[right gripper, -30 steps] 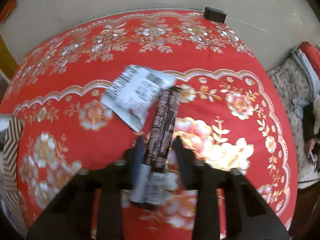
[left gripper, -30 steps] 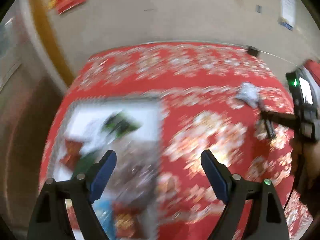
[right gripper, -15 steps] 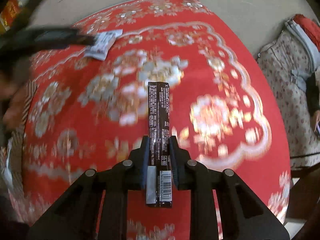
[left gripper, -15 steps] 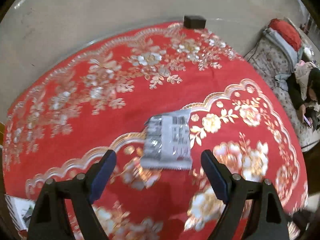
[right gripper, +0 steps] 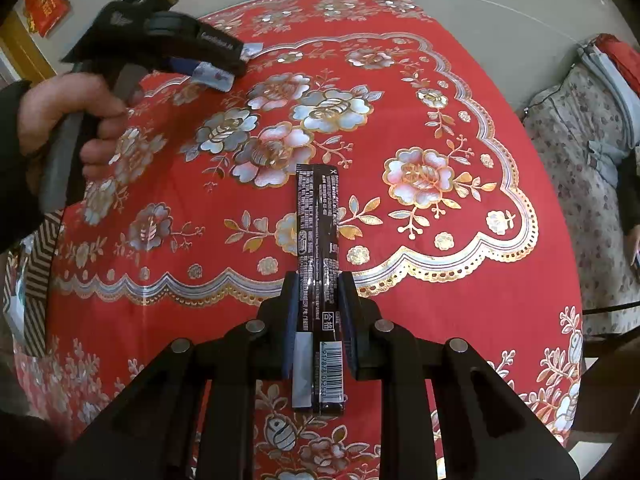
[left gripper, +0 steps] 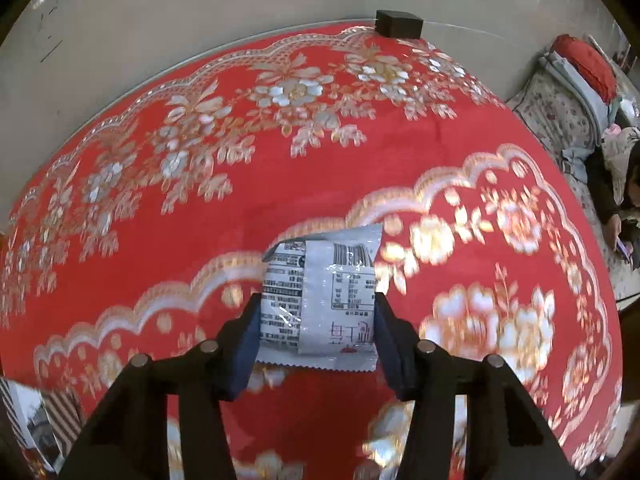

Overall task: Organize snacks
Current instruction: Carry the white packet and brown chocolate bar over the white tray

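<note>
A silver snack packet (left gripper: 320, 272) lies printed side up on the red flowered tablecloth (left gripper: 192, 224). My left gripper (left gripper: 318, 304) stands over it, jaws closing, with both blue pads against the packet's sides. The right wrist view shows that same left gripper (right gripper: 224, 64), held by a hand (right gripper: 60, 112), with the packet (right gripper: 212, 76) between its fingers at the far left of the table. My right gripper (right gripper: 318, 284) is shut on a long dark brown snack bar (right gripper: 318, 216), which sticks out forward above the cloth.
A tray with a striped rim (right gripper: 38, 248) sits at the table's left edge; its corner (left gripper: 60, 412) also shows in the left wrist view. A small black box (left gripper: 399, 24) rests on the far edge. A person (left gripper: 624, 200) sits on a sofa to the right.
My left gripper swung from above the tray over to the silver packet, and its jaws narrowed around it. My right gripper carried the dark bar away from the packet, towards the table's near side.
</note>
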Motion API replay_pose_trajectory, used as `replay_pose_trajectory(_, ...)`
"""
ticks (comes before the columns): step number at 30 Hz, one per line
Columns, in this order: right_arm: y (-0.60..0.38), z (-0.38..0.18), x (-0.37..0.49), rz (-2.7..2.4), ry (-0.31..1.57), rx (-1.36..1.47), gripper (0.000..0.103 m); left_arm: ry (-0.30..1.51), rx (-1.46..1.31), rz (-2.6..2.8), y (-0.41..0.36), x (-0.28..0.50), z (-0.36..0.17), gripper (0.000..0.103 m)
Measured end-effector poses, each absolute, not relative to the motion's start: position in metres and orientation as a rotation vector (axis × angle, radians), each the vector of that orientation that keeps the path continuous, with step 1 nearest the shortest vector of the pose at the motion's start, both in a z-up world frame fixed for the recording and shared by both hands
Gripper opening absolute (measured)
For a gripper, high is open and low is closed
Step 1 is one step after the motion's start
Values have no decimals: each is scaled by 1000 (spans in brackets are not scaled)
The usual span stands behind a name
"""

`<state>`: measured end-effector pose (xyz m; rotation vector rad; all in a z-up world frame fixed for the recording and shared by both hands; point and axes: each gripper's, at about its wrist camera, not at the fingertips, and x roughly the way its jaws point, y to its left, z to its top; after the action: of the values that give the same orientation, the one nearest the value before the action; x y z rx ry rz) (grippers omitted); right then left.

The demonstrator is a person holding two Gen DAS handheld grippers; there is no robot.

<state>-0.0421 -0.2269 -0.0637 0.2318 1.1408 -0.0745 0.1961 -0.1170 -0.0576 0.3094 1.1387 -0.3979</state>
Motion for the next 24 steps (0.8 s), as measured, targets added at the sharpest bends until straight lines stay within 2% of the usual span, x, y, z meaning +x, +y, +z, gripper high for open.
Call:
replay_pose_trajectory(14,-225,-64,-46,-45,1130,204,19,1181,292,-367,-43,46,-56,55)
replay_pose_trajectory(24,-217,-62,-47,-38,1156,162,19,1209,268,-334,-18,9,-56,55)
